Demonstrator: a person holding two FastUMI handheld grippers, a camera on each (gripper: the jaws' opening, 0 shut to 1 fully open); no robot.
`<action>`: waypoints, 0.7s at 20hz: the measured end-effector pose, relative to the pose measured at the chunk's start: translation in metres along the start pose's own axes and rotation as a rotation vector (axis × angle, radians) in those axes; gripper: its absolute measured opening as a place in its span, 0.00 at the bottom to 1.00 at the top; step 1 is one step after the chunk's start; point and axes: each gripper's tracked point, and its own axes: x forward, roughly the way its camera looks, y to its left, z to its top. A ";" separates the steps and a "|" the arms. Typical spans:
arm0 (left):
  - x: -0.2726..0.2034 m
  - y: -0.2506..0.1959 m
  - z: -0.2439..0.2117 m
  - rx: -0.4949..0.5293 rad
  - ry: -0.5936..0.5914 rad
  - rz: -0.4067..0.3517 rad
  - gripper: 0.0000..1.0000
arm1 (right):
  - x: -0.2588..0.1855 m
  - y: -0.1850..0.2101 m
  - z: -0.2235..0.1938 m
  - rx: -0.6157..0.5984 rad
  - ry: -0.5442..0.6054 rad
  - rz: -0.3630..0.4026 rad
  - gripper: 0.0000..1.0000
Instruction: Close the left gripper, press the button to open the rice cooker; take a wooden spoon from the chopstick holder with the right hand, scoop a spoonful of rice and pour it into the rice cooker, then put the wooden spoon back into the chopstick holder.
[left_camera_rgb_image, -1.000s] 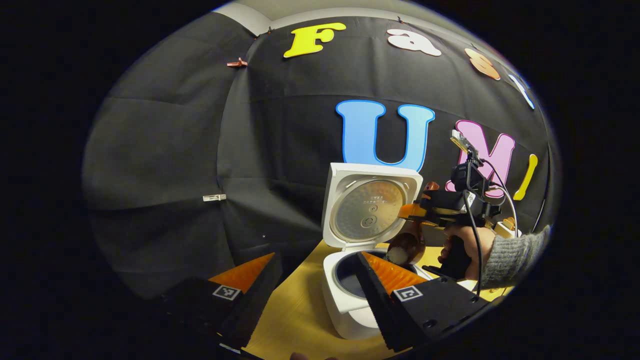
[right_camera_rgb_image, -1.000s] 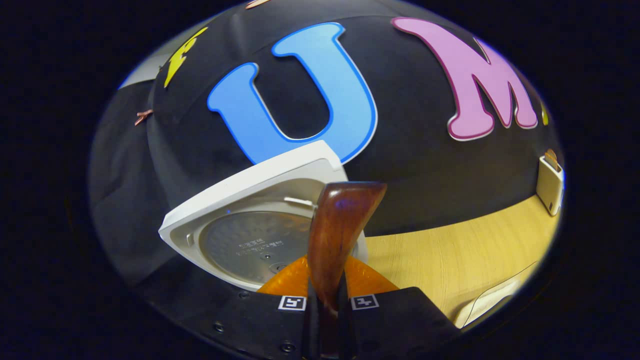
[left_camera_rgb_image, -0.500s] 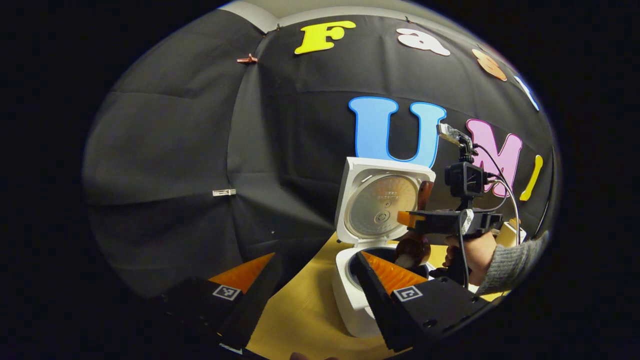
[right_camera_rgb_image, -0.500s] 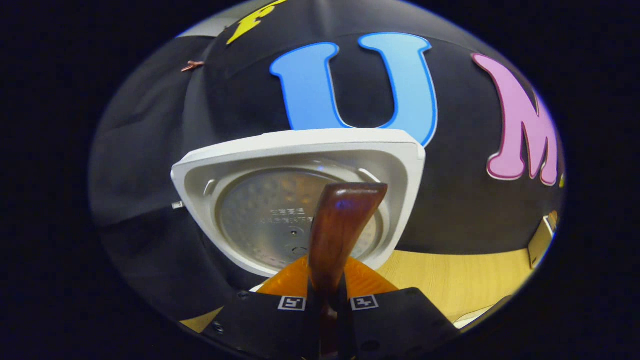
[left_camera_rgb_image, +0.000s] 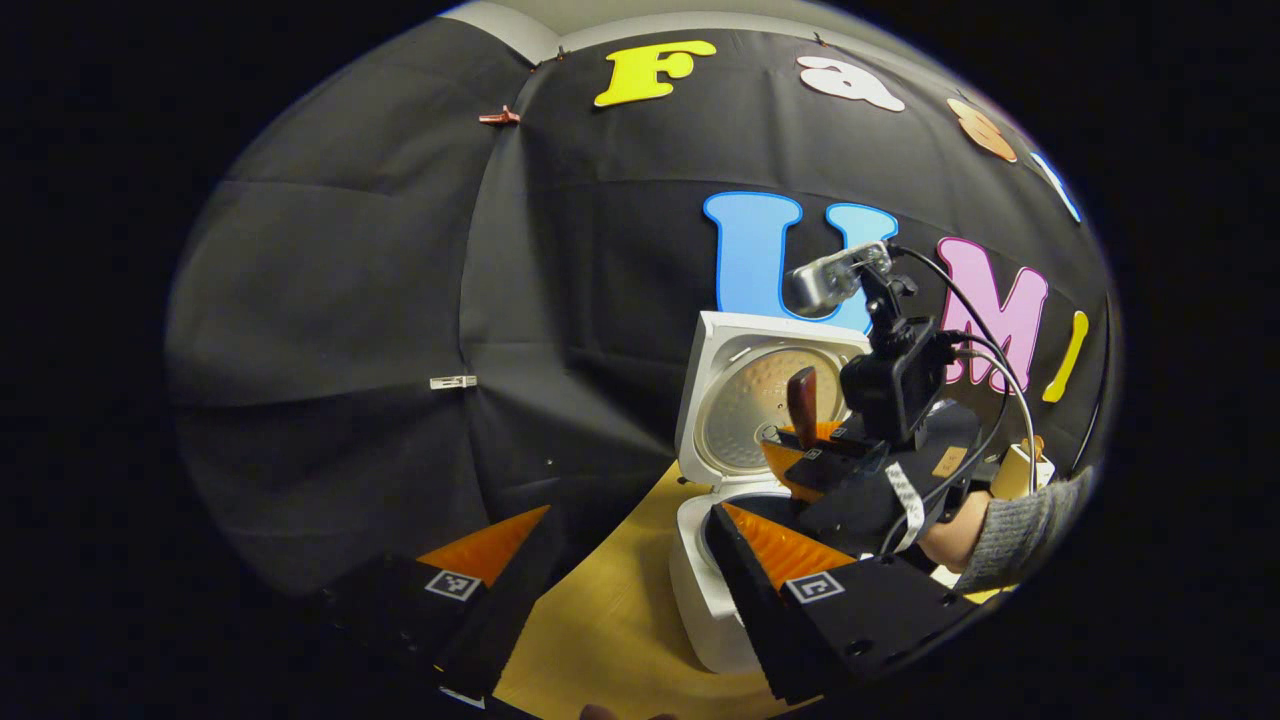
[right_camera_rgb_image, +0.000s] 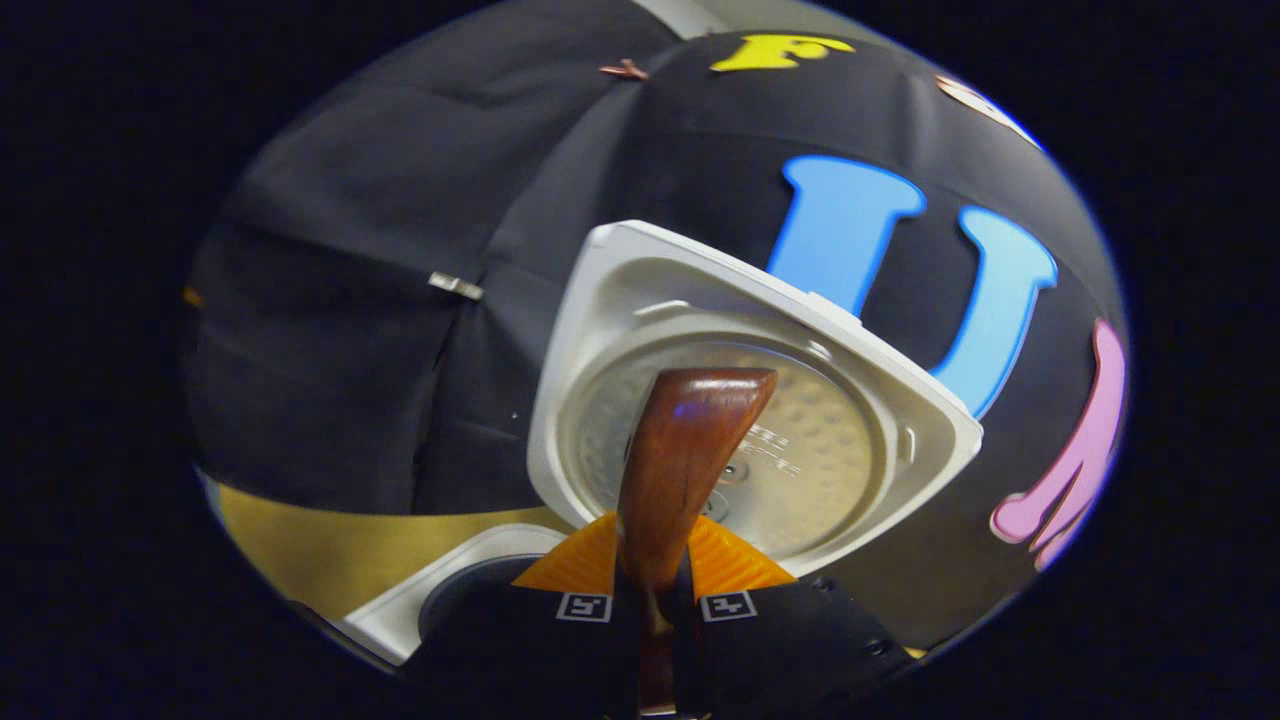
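At the middle of the right gripper view, the wooden spoon (right_camera_rgb_image: 690, 450) stands with its long axis running from 6 o'clock up to 12 o'clock, the handle end uppermost and slightly flared. The right tongs (right_camera_rgb_image: 655, 600) are clamped on it, both fingers pressing its shaft from either side. The spoon's bowl is hidden below the fingers, so whether any rice is left in it cannot be told. Behind the handle stands the rice cooker's raised lid (right_camera_rgb_image: 740, 400), its inner metal plate facing the camera and tilted toward 2 o'clock. At 7 o'clock a part of the rice cooker (right_camera_rgb_image: 440, 600) rim and dark pot mouth shows, cut off by the fingers.

In the left gripper view, the left tongs (left_camera_rgb_image: 630, 560) are held apart with nothing between them, low over the yellow surface (left_camera_rgb_image: 600, 630). Past them, at 4 o'clock, the rice cooker (left_camera_rgb_image: 700, 600) sits with its lid (left_camera_rgb_image: 740, 400) upright. The right tongs (left_camera_rgb_image: 790, 455) hang over the pot mouth, the spoon (left_camera_rgb_image: 802, 400) handle sticking up in front of the lid. The hand (left_camera_rgb_image: 950, 540) holding them, in a grey sleeve (left_camera_rgb_image: 1030, 520), is mostly covered by the gripper's body and cables. A small pale object at the sleeve's far side is too hidden to make out.
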 end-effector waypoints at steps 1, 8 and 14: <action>0.000 0.000 0.000 0.001 -0.001 0.001 0.95 | -0.001 0.008 -0.001 -0.025 0.000 0.018 0.17; -0.007 0.000 0.002 -0.002 -0.004 0.009 0.95 | -0.004 0.002 -0.013 0.067 0.053 0.038 0.17; -0.014 -0.007 0.007 0.004 -0.015 -0.002 0.95 | -0.011 -0.055 -0.031 0.781 0.113 -0.012 0.18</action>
